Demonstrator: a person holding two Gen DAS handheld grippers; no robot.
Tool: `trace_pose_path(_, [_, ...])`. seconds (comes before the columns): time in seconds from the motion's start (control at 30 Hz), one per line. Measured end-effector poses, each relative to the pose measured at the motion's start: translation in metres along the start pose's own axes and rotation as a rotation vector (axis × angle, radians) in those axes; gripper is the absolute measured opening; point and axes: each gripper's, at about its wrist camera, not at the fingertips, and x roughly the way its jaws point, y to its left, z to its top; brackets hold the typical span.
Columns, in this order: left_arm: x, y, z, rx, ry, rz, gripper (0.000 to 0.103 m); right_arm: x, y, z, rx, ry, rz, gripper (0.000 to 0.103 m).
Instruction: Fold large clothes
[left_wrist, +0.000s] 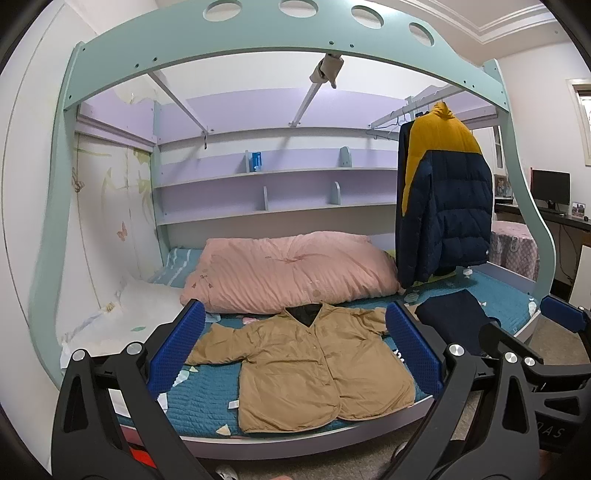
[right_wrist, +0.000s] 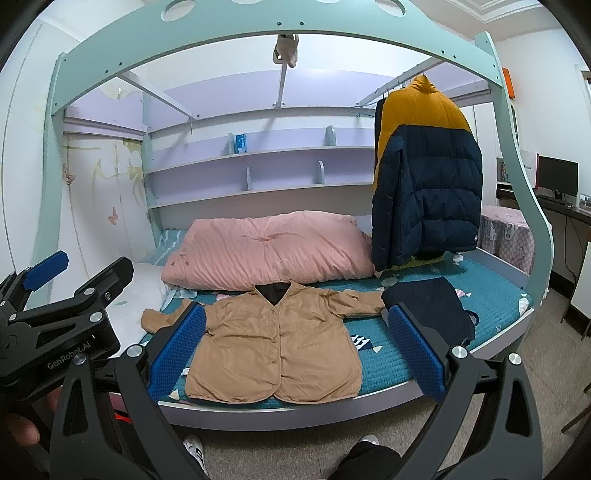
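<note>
Both claws, left (left_wrist: 295, 350) and right (right_wrist: 297, 350), agape, empty; tan jacket (right_wrist: 277, 350) flat on bed (right_wrist: 388, 369).

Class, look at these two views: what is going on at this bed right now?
A person holds a pair of tongs in each hand, facing a bed with a teal quilted cover. A tan button-front jacket lies spread flat, front up, sleeves out, not yet folded. The left tongs and the right tongs are both open and held short of the jacket, touching nothing. A folded dark navy garment lies beside it, and a pink quilt sits behind.
</note>
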Motion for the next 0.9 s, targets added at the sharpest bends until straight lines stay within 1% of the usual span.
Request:
trace_pose_path(0.17, [0.022,-0.008,-0.01,0.002,0.007,0.001,0.098,0.01,-0.006,-0.001,-0.005,0.008,-0.007,0.095])
trace_pose_path(0.23, [0.031,-0.01,-0.015,0.003,0.018,-0.002,0.098,0.027,-0.01,-0.002,-0.001,0.017,-0.009,0.095])
trace_pose_path(0.4, [0.058,-0.015,-0.017,0.014,0.013,0.005,0.098,0.054,-0.014,0.001,0.002,0.039,-0.013,0.095])
trace_pose_path(0.47, [0.072,-0.015,-0.018,0.019,0.023,0.004,0.098,0.066,-0.015,0.001,0.003,0.051,-0.013,0.095])
trace_pose_path(0.6, [0.11,-0.012,-0.019,0.018,0.065,0.005,0.098,0.098,-0.014,0.003,0.001,0.085,-0.006,0.095])
trace_pose_path(0.77, [0.156,-0.002,-0.025,0.011,0.121,0.026,0.098,0.146,-0.008,0.003,-0.002,0.14,0.011,0.095])
trace_pose_path(0.9, [0.195,0.012,-0.033,-0.012,0.183,0.035,0.098,0.181,0.001,0.001,-0.013,0.182,0.026,0.095])
